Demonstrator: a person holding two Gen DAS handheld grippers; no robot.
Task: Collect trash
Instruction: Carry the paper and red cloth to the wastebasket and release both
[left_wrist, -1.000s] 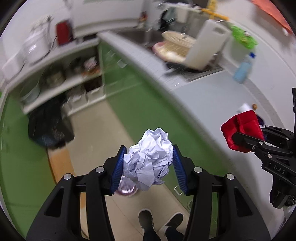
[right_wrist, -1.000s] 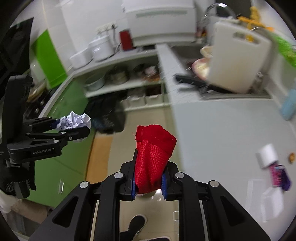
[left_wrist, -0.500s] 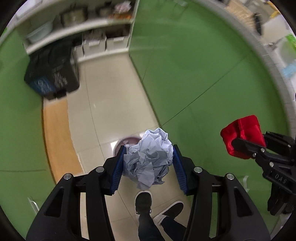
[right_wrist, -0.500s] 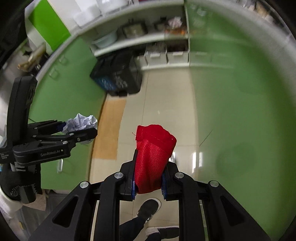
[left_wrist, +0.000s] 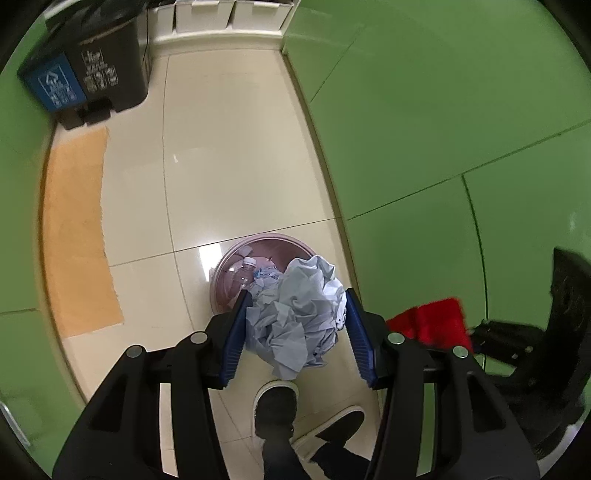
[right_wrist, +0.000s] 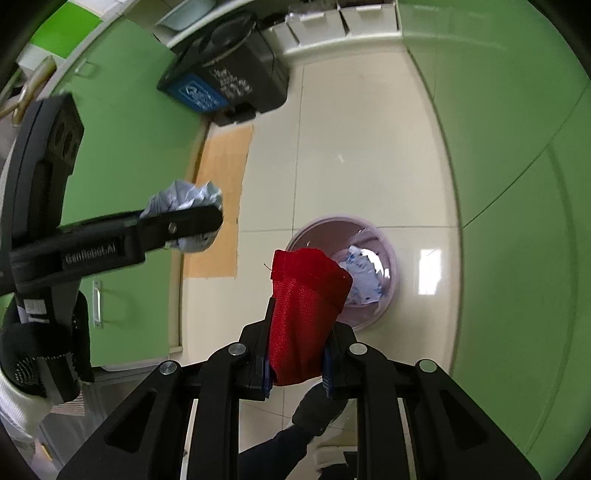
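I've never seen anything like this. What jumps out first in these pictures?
Two black hand-held tools, each clamped on rubbish above a shiny tiled kitchen floor. The left tool squeezes a crumpled paper ball between blue pads, and the right tool pinches a bright red cloth. Below them stands a round pink bin already holding paper and a plastic bottle, with green cabinets on both sides.

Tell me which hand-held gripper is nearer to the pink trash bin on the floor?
Probably the right: it hangs just beside the pink trash bin, while the left is farther off, over the floor.
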